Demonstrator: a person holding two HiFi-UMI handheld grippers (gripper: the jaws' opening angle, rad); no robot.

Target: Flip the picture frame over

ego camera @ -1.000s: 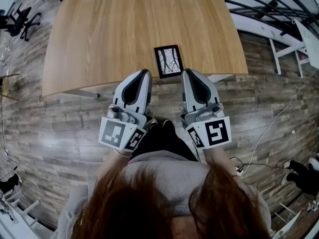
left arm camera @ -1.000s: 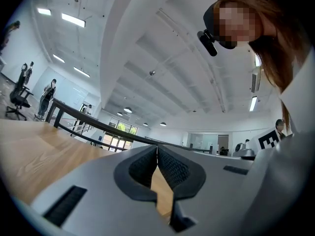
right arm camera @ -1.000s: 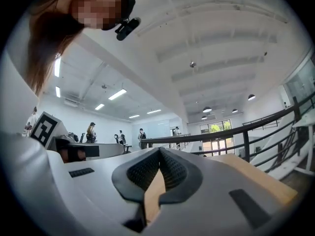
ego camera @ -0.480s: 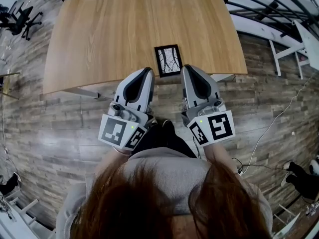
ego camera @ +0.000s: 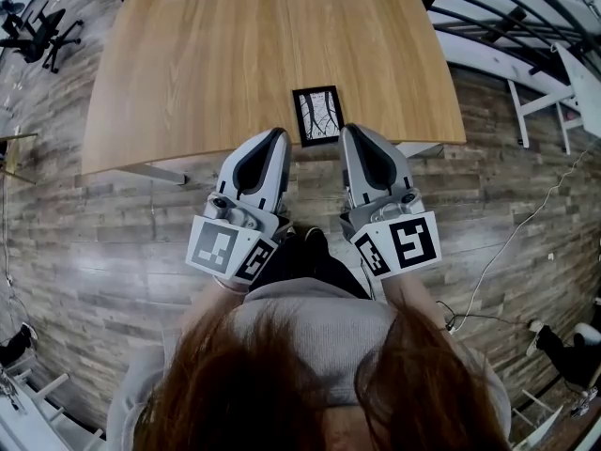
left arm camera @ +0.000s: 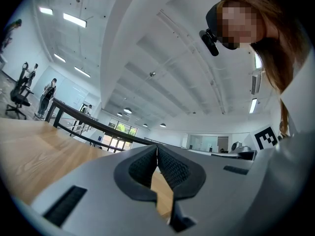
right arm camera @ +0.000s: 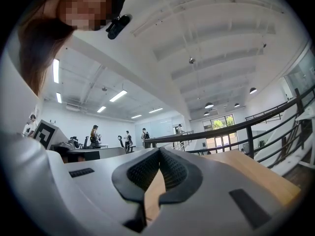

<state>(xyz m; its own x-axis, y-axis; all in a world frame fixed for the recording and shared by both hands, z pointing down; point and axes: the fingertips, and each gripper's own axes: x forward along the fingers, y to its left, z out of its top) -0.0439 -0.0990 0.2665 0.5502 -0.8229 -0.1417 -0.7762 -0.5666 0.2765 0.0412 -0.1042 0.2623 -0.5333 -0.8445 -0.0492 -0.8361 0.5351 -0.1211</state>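
A small black picture frame (ego camera: 317, 116) lies flat near the front edge of the wooden table (ego camera: 235, 54), its branch picture facing up. My left gripper (ego camera: 275, 135) rests at the table edge just left of the frame, tips together, nothing between them. My right gripper (ego camera: 348, 132) sits just right of the frame, also shut and empty. Both gripper views look level over the tabletop; the left gripper (left arm camera: 157, 148) and right gripper (right arm camera: 159, 151) show pads meeting at the tips, and the frame is out of sight in both.
The table's front edge (ego camera: 282, 155) runs just under the gripper tips, with plank floor (ego camera: 94, 242) below. A black railing (ego camera: 507, 12) and white frames stand at the right. Office chairs (ego camera: 33, 36) sit at the far left. A cable (ego camera: 507, 242) trails on the floor.
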